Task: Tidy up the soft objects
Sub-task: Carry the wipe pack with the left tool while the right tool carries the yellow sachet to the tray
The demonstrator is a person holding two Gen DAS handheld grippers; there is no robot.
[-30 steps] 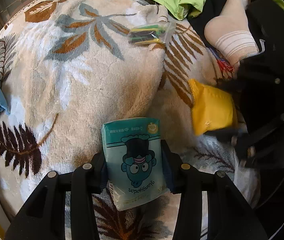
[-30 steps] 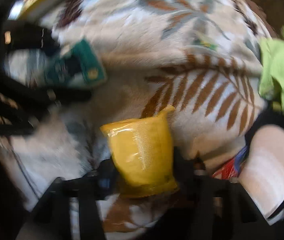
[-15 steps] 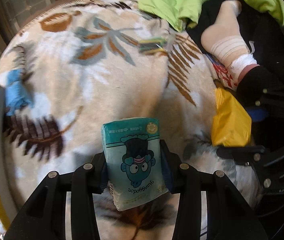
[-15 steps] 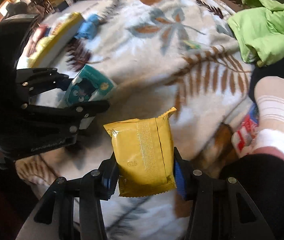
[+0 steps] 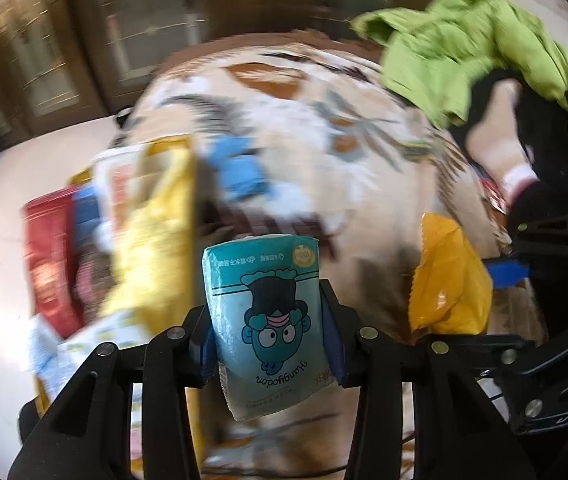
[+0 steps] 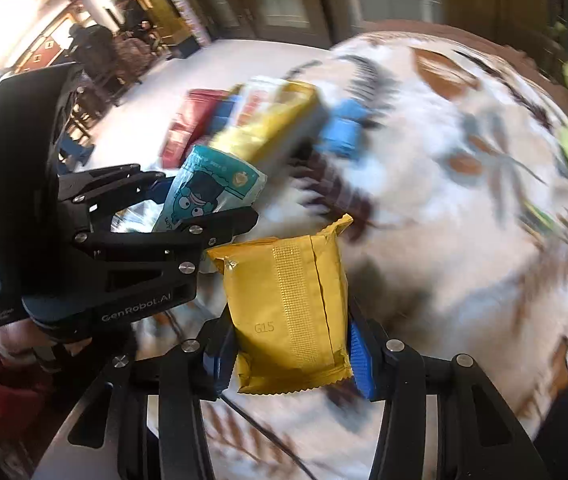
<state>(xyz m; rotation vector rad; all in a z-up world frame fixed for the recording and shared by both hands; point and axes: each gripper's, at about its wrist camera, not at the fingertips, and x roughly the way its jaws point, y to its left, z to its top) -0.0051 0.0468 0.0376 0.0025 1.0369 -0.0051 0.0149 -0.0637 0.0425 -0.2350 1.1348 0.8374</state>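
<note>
A fleecy cream blanket with a brown leaf print (image 5: 292, 128) covers the surface. Past its far left edge sits what looks like a yellow open box of packets (image 5: 151, 232), blurred. The left gripper (image 5: 269, 344), nearer it, has its jaws clamped on an upright teal cartoon tissue pack (image 5: 267, 312). The right gripper (image 6: 288, 360) pinches an upright yellow foil pouch (image 6: 288, 312)
</note>
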